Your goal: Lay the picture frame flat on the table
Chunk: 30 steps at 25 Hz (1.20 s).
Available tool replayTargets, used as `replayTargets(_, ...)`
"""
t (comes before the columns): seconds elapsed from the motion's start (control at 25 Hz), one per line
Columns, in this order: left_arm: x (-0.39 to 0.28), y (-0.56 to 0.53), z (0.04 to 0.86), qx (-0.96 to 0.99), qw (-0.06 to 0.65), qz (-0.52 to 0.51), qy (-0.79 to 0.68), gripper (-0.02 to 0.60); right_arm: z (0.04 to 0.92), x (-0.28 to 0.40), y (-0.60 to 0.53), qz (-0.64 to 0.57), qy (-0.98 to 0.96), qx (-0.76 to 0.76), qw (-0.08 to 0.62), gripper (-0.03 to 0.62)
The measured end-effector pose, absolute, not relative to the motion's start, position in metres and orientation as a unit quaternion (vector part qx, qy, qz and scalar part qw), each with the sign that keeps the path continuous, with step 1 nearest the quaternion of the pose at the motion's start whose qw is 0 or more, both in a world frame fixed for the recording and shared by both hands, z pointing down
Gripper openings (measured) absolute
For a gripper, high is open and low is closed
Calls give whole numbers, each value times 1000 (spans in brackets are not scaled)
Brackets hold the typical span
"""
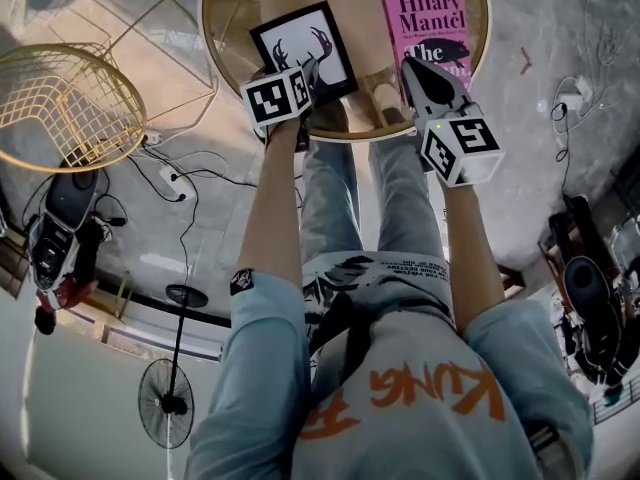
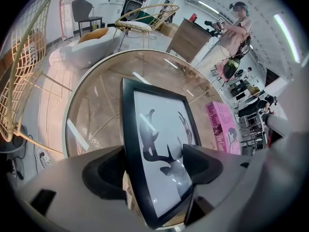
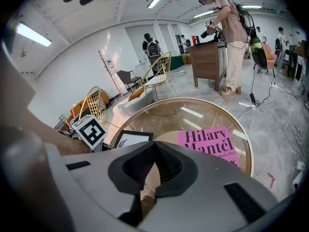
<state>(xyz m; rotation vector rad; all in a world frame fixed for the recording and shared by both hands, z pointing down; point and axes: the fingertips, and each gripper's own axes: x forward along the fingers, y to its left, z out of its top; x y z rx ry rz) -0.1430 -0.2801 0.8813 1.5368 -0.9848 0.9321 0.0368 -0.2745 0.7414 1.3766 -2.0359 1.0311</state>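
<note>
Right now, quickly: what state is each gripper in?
Left gripper: open, picture frame between its jaws, not clamped.
Right gripper: shut, holding nothing.

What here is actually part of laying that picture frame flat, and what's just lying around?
Part of the job: picture frame, left gripper with its fingers open either side of it, round table.
Just lying about: pink book, wire chair, floor fan.
</note>
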Motion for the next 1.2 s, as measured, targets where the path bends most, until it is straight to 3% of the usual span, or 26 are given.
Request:
replayTargets(0.24,-159,-267,868,627,501,403,-440,354,723,34,-272,367,-752,495,233,-2)
replayTargets(0.52,-157,-248,815,626,521,333,-476,347,684,33,-263,347,-771,483,228,-2)
replayTargets(0.88,-174,-247,703,607,514,192,-575,36,617,11,-279,313,-810,451,207,-2)
replayTargets(1.2,-168,-232,583,628,431,111,-639,21,541,10,-288,284,-835,440,169,-2)
